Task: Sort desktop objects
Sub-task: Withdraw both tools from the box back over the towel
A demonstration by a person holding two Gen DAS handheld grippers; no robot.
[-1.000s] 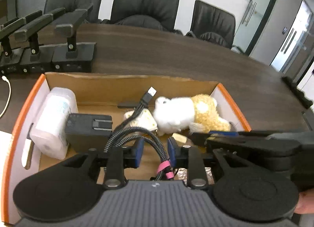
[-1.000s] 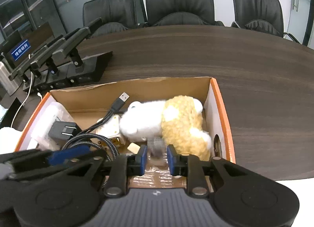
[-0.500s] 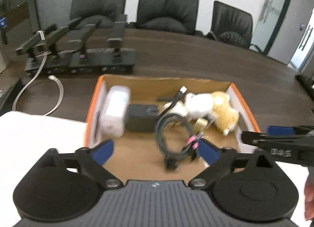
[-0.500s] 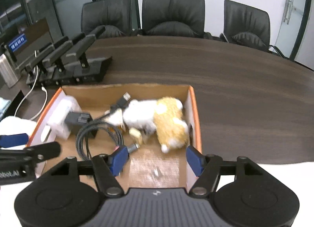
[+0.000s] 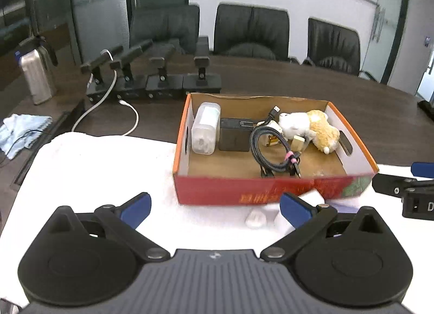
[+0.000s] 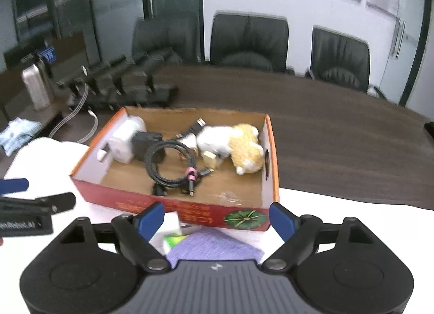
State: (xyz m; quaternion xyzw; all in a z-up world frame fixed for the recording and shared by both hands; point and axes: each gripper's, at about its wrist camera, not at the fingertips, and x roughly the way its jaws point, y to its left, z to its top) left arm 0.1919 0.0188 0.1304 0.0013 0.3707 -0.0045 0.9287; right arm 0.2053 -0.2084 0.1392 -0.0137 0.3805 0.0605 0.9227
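Observation:
A red and orange cardboard box (image 5: 271,190) (image 6: 173,207) stands on a white cloth. In it lie a coiled black cable (image 5: 272,148) (image 6: 171,164), a white and yellow plush toy (image 5: 309,127) (image 6: 233,140), a black charger (image 5: 234,135) and a white plastic container (image 5: 206,128) (image 6: 123,141). My left gripper (image 5: 215,207) is open and empty, pulled back in front of the box. My right gripper (image 6: 217,217) is open and empty above a purple cloth (image 6: 217,243) and a white and green packet (image 6: 169,232).
Small white items (image 5: 256,219) lie on the white cloth (image 5: 95,173) in front of the box. Black microphone stands (image 5: 154,80), a white cable (image 5: 108,108), a steel bottle (image 5: 35,75) and a blue rag (image 5: 21,131) sit on the dark table. Office chairs stand behind.
Both grippers opened, let go of the cable and the plush toy in the box, and pulled back and up out of the box.

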